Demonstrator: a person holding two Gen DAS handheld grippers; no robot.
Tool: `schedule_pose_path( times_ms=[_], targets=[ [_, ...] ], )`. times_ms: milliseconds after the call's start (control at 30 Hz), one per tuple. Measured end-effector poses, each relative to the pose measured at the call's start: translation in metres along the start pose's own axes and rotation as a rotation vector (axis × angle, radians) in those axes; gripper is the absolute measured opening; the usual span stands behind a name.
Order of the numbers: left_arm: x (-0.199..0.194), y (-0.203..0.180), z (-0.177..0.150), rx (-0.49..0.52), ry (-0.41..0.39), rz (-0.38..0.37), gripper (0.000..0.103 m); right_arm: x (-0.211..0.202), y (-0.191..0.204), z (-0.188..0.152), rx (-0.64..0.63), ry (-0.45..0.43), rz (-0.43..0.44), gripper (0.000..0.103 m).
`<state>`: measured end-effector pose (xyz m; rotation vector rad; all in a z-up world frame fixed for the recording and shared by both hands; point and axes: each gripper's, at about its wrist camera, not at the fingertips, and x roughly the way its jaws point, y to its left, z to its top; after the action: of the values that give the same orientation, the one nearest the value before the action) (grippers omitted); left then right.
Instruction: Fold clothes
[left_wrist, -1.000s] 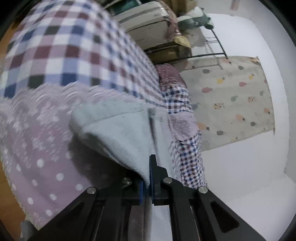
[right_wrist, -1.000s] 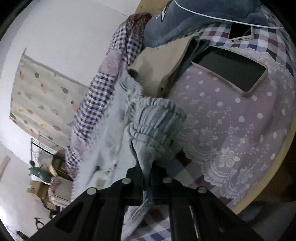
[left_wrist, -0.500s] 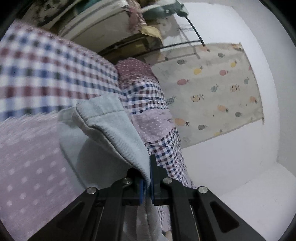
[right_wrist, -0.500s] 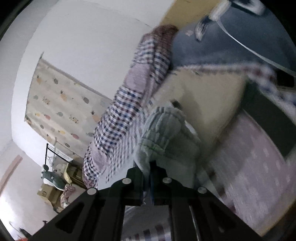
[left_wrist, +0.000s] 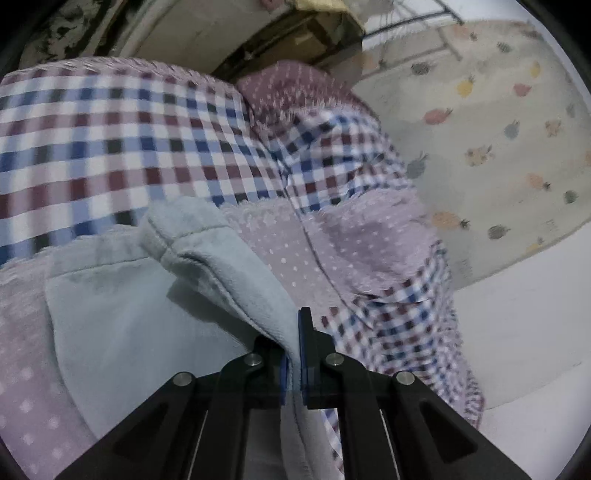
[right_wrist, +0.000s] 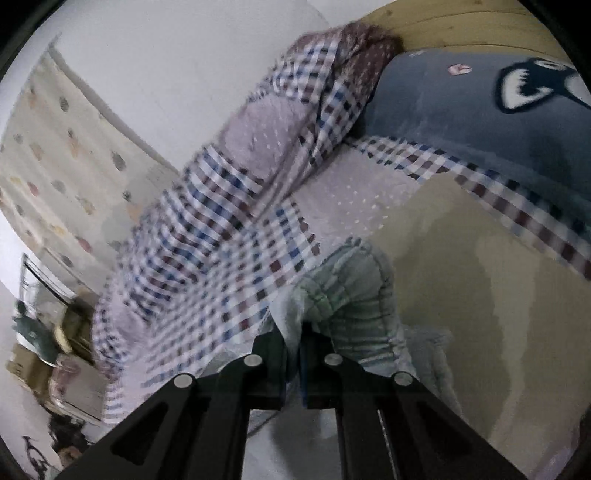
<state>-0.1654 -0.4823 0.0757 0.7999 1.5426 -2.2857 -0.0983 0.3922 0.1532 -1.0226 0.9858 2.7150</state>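
Note:
A pale blue-grey garment (left_wrist: 155, 306) lies over the bed, and my left gripper (left_wrist: 293, 343) is shut on a folded hem edge of it, which rises from the flat part toward the jaws. In the right wrist view my right gripper (right_wrist: 293, 343) is shut on the same garment's ribbed elastic cuff (right_wrist: 354, 291), bunched up just beyond the fingertips. The cloth hangs down between both pairs of fingers. Both views are blurred by motion.
The bed carries a checked and lilac dotted quilt (left_wrist: 110, 140), bunched into a ridge (right_wrist: 229, 206) along the wall side. A beige cloth (right_wrist: 461, 258) and a dark blue shark-print blanket (right_wrist: 461, 107) lie by the wooden headboard (right_wrist: 461, 22). A fruit-print curtain (left_wrist: 498, 122) hangs behind.
Both grippers have swept across the bed with the garment, carrying it up. The phone and tablet seen beside the right gripper have left its view; the headboard and shark blanket have come in.

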Motion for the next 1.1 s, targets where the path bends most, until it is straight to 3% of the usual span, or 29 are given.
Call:
schedule_pose_path(
  times_ms=[67, 167, 233, 300, 367, 400, 433, 533, 633, 733, 867, 1000, 1100],
  targets=[
    [0.038, 0.001, 0.005, 0.023, 0.081, 0.044, 0.007, 0.033, -0.006, 0.006, -0.006, 0.043, -0.064, 0.003],
    [0.064, 0.005, 0.001, 0.083, 0.152, 0.079, 0.027, 0.077, -0.023, 0.009, -0.011, 0.157, -0.139, 0.005],
    [0.055, 0.013, 0.002, 0.091, 0.119, 0.023, 0.067, 0.085, -0.031, 0.012, -0.002, 0.183, -0.110, 0.009],
    [0.034, 0.027, 0.011, 0.054, 0.055, -0.050, 0.082, 0.078, -0.032, 0.014, -0.006, 0.194, -0.065, 0.014],
    [0.006, 0.043, 0.013, 0.021, 0.006, -0.119, 0.083, 0.062, -0.031, 0.014, -0.014, 0.197, -0.005, 0.022],
    [-0.008, 0.050, 0.013, 0.014, -0.012, -0.148, 0.083, 0.053, -0.030, 0.012, -0.021, 0.196, 0.027, 0.033],
    [-0.022, 0.055, 0.010, 0.035, -0.014, -0.162, 0.083, 0.040, -0.028, 0.008, -0.043, 0.190, 0.045, 0.044],
    [-0.060, 0.060, -0.018, 0.134, 0.021, -0.201, 0.083, 0.000, -0.024, -0.007, -0.105, 0.147, 0.047, 0.059],
    [-0.091, 0.049, -0.078, 0.300, 0.151, -0.281, 0.083, -0.039, -0.030, -0.030, -0.128, 0.113, 0.072, 0.062],
    [-0.114, 0.026, -0.162, 0.479, 0.276, -0.326, 0.083, -0.062, -0.038, -0.066, -0.169, 0.108, 0.083, 0.063],
    [-0.122, -0.014, -0.292, 0.734, 0.447, -0.315, 0.083, -0.071, -0.050, -0.108, -0.279, 0.087, 0.037, 0.063],
    [-0.125, -0.042, -0.405, 0.978, 0.560, -0.316, 0.083, -0.068, -0.066, -0.124, -0.351, 0.058, 0.021, 0.063],
    [-0.124, -0.050, -0.463, 1.114, 0.561, -0.297, 0.083, -0.062, -0.074, -0.130, -0.400, 0.019, 0.035, 0.062]
  ],
)
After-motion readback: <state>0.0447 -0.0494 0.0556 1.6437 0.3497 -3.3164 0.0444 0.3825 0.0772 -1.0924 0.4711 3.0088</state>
